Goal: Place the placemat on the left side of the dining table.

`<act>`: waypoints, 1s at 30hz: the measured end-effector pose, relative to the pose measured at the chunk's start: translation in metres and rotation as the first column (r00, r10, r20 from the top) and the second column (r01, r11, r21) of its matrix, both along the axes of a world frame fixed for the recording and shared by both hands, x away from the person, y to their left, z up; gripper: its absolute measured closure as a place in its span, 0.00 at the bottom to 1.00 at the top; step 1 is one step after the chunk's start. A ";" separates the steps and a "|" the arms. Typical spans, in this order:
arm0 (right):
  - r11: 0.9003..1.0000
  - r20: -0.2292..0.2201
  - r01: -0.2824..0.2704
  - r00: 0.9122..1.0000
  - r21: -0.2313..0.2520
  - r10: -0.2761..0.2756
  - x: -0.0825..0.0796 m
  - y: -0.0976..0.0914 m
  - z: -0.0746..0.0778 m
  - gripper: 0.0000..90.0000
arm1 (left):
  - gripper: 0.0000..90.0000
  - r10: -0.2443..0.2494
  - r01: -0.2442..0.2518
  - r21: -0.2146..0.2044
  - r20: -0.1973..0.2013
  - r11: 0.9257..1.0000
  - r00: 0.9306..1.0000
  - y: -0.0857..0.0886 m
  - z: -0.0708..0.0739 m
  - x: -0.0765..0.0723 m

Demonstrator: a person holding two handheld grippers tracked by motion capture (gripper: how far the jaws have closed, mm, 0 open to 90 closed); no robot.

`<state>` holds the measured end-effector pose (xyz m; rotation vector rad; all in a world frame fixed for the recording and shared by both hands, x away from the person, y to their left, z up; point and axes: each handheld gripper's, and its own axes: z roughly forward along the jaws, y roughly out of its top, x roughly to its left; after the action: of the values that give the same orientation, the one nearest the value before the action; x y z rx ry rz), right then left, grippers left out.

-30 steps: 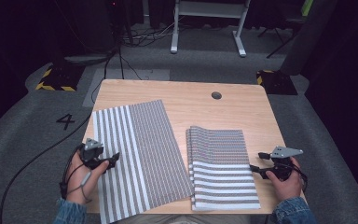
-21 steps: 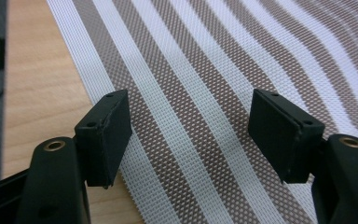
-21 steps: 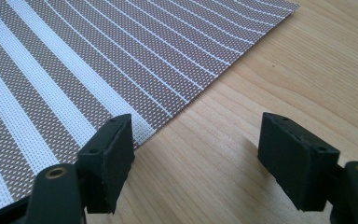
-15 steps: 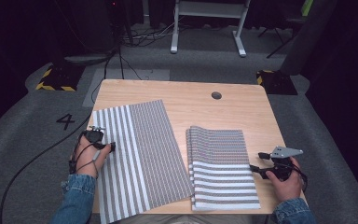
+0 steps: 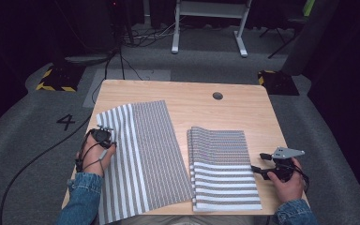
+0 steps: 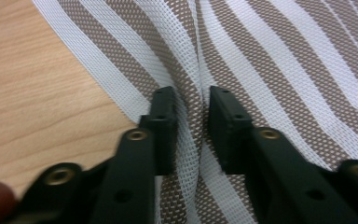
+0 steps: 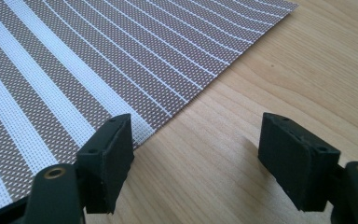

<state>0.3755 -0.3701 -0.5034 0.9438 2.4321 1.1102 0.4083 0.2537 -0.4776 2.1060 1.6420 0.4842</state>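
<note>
Your left gripper (image 5: 108, 140) moved onto the left mat (image 5: 140, 154); its jaws had just been closing, pinching up a ridge of weave between them, probably to lift the edge. Your right gripper (image 5: 258, 165) waited, jaws apart, beside the right mat (image 5: 222, 173).

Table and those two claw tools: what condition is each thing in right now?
Left striped mat: spread flat, a ridge pinched up near its left edge.
Left gripper: fingers have just been closing, squeezing that ridge of mat.
Right striped mat: folded double, lying flat.
Right gripper: fingers wide open, one over the mat's corner, gripping nothing.
Table: wooden, with a small round hole near the far edge.
</note>
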 end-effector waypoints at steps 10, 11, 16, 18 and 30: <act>1.000 0.000 -0.001 1.000 0.000 0.001 0.000 0.000 0.000 0.30 | 0.97 -0.064 0.066 -0.002 0.173 0.998 0.983 0.000 0.020 -0.009; 1.000 0.000 -0.002 1.000 -0.001 0.002 0.000 0.000 0.000 0.30 | 0.97 -0.063 0.063 0.006 0.183 0.998 0.981 0.000 0.023 -0.009; 1.000 0.002 0.001 1.000 0.002 -0.001 0.000 0.000 0.000 0.29 | 0.97 -0.070 0.057 0.065 0.229 0.996 0.971 0.003 0.042 -0.002; 1.000 0.002 0.002 1.000 0.002 -0.002 0.000 0.000 0.000 0.29 | 0.97 -0.069 0.047 0.094 0.238 0.994 0.969 0.005 0.047 0.004; 1.000 0.000 0.006 1.000 -0.002 -0.006 -0.001 0.000 0.000 0.29 | 0.32 -0.084 0.023 0.148 0.424 0.989 0.902 0.016 0.036 0.034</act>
<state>0.3742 -0.3700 -0.5032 0.9501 2.4288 1.1050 0.4420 0.2694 -0.4417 1.9506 1.3230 0.9929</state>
